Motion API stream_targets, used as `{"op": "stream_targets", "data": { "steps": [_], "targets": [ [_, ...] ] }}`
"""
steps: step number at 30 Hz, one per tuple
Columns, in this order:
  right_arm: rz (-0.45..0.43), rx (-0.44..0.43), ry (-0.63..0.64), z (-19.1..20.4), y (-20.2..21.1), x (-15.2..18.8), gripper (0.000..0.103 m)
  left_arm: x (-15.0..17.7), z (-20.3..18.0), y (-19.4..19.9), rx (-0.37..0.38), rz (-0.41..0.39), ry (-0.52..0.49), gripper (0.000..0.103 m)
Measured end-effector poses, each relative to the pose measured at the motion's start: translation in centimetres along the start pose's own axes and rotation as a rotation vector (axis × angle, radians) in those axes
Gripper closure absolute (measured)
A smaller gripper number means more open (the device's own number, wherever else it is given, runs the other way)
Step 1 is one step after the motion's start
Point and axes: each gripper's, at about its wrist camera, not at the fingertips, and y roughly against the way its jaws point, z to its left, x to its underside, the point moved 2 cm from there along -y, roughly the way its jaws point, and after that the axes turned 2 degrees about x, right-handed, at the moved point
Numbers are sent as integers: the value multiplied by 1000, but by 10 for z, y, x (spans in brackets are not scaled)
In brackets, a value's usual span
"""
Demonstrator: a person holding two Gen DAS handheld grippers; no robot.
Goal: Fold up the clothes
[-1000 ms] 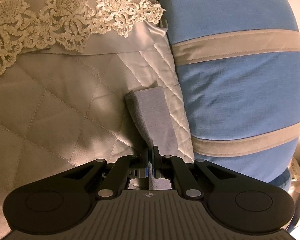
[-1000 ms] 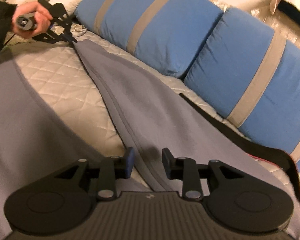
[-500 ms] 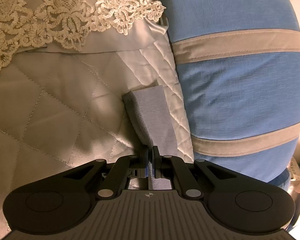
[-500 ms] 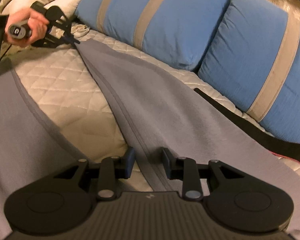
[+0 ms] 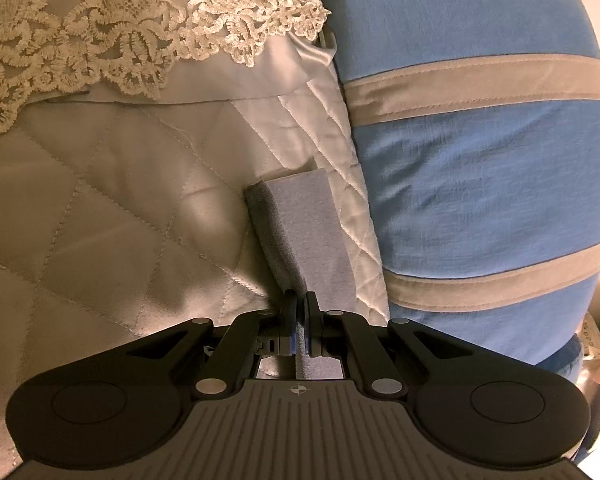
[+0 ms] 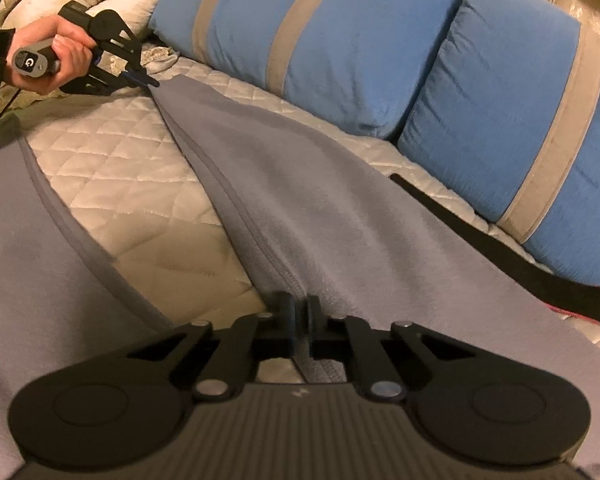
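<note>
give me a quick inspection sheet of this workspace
surface: quilted cream bedcover
job's things: grey garment spread out, one strip stretched between both tools
clutter: black strap at the garment's far edge
grippers: left tool shut on a garment end; right tool shut on its seamed edge
cables: thin dark cord below the hand
surroundings: blue pillows, lace trim
</note>
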Motion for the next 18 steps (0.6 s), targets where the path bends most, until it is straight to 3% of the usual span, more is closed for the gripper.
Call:
{"op": "stream_targets", "data": {
  "steps": [5, 9, 13, 18],
  "targets": [
    [-69, 89, 135, 20, 19, -2, 99, 0, 1, 1, 3, 2, 2, 100],
    [-143, 226, 349, 50, 32, 11, 100, 1, 1, 1, -11, 4, -5, 100],
    [-159, 285, 513, 73, 35, 28, 101, 0, 3, 5, -14, 2, -11, 100],
    [-127, 282, 649, 88, 38, 43, 101, -2, 6, 9, -25, 4, -16, 100]
  ]
}}
